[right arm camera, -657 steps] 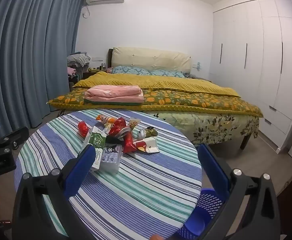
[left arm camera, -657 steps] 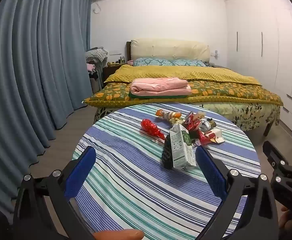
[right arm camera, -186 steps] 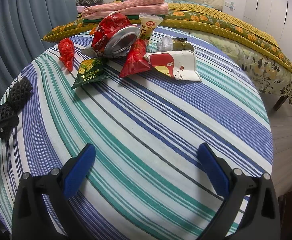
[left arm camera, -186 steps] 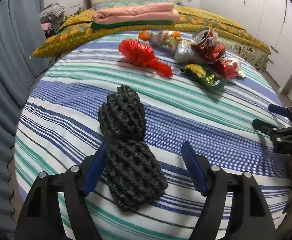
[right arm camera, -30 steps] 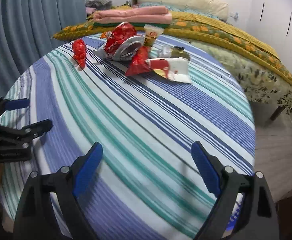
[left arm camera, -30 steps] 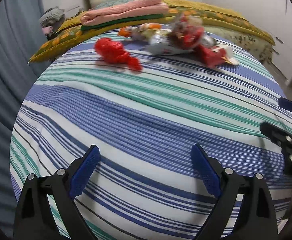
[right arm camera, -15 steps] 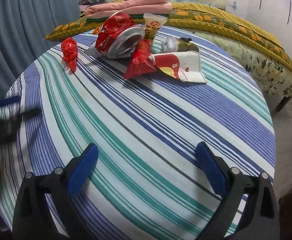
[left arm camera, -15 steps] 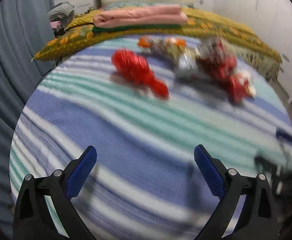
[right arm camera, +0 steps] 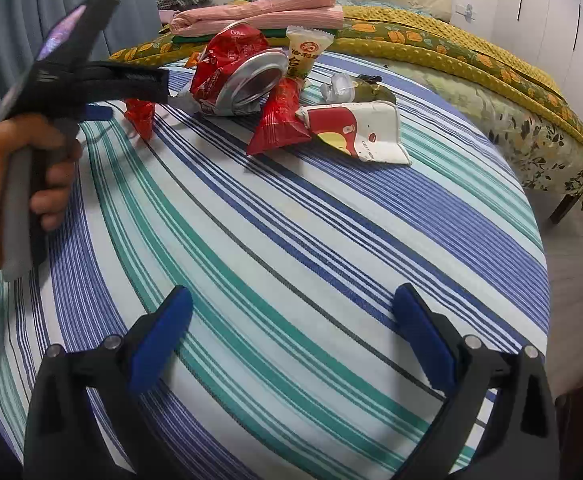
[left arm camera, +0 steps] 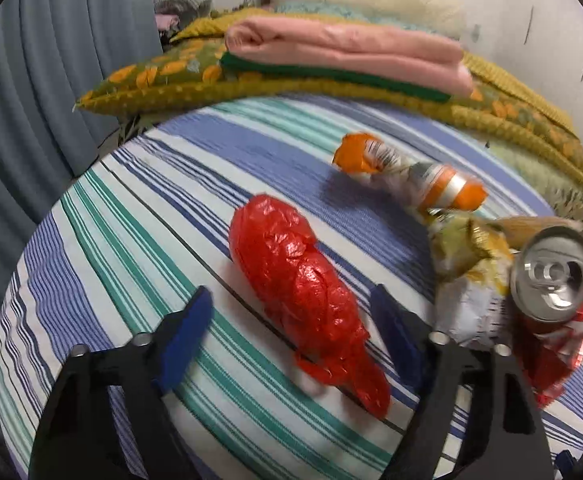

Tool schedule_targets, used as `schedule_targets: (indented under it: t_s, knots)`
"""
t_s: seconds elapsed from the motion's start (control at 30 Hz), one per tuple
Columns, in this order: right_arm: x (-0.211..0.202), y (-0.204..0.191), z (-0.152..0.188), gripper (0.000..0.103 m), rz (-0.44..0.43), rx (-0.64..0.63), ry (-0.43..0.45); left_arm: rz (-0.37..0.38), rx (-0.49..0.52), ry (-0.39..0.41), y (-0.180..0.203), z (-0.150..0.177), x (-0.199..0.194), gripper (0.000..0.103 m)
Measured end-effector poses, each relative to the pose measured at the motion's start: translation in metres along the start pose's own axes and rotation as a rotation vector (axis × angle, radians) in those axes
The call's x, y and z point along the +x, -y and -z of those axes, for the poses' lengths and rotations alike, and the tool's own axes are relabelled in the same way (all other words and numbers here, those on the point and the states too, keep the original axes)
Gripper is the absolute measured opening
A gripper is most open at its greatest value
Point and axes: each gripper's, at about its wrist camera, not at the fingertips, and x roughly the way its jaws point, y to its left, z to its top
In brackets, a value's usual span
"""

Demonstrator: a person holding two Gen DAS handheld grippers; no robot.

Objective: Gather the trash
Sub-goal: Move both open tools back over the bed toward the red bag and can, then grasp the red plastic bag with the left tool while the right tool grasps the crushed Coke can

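A crumpled red plastic bag [left arm camera: 303, 284] lies on the striped round table [left arm camera: 103, 216]. My left gripper [left arm camera: 291, 312] is open, its blue fingers on either side of the bag's near end. The bag also shows in the right wrist view [right arm camera: 139, 114], partly behind the left gripper [right arm camera: 131, 92]. A crushed red can [left arm camera: 551, 280], an orange wrapper [left arm camera: 407, 172] and a yellow-white wrapper [left arm camera: 467, 272] lie to the right. My right gripper [right arm camera: 291, 332] is open and empty over bare cloth. The can [right arm camera: 239, 72], a red snack packet [right arm camera: 279, 120] and a white-red carton [right arm camera: 355, 130] lie beyond it.
A bed with a yellow-green quilt [right arm camera: 451, 48] and folded pink bedding [left arm camera: 343, 48] stands just behind the table. Blue curtains [left arm camera: 51, 60] hang on the left. White wardrobes [right arm camera: 551, 12] line the right wall. The table edge drops to the floor [right arm camera: 571, 240] on the right.
My left gripper has moved forward across the table to the red bag, which now sits between its fingers. My right gripper has stayed about where it was.
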Motion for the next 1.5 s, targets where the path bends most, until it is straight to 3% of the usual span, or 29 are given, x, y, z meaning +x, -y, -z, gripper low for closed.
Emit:
schedule_targets:
  t_s: [0.03, 0.13, 0.3, 0.47, 0.63, 0.7, 0.77, 0.9, 1.27, 1.37, 1.5]
  knots:
    - [0.0, 0.0, 0.0, 0.097, 0.001, 0.0, 0.0, 0.001, 0.0, -0.004, -0.001, 0.0, 0.003, 0.069]
    - [0.0, 0.0, 0.0, 0.097, 0.0, 0.0, 0.0, -0.001, 0.03, 0.016, -0.003, 0.001, 0.001, 0.041]
    - [0.0, 0.0, -0.001, 0.097, 0.001, 0.0, 0.0, 0.08, 0.097, -0.007, -0.017, 0.011, -0.017, 0.037]
    - [0.0, 0.0, -0.001, 0.097, 0.001, 0.0, 0.0, 0.214, 0.235, -0.077, -0.03, 0.05, -0.056, 0.037]
    - [0.001, 0.0, -0.001, 0.097, 0.001, 0.0, 0.0, 0.272, 0.359, -0.084, -0.025, 0.099, -0.084, 0.044]
    - [0.001, 0.0, -0.001, 0.097, 0.002, -0.001, 0.0, 0.275, 0.372, -0.065, -0.022, 0.109, -0.086, 0.058]
    - [0.001, 0.0, 0.0, 0.097, 0.004, -0.002, 0.001, 0.251, 0.374, -0.049, -0.02, 0.114, -0.085, 0.071]
    - [0.001, 0.0, -0.001, 0.097, 0.003, -0.002, 0.002, 0.216, 0.351, -0.02, -0.02, 0.115, -0.079, 0.08]
    - [-0.001, 0.001, -0.002, 0.097, -0.007, 0.011, 0.002, 0.18, 0.313, -0.012, -0.029, 0.112, -0.072, 0.095]
    - [-0.012, 0.006, -0.018, 0.097, -0.082, 0.102, 0.049, 0.18, 0.305, -0.016, -0.03, 0.112, -0.071, 0.096]
    - [-0.016, 0.006, -0.071, 0.097, -0.226, 0.262, 0.08, 0.182, 0.304, -0.016, -0.031, 0.111, -0.071, 0.097]
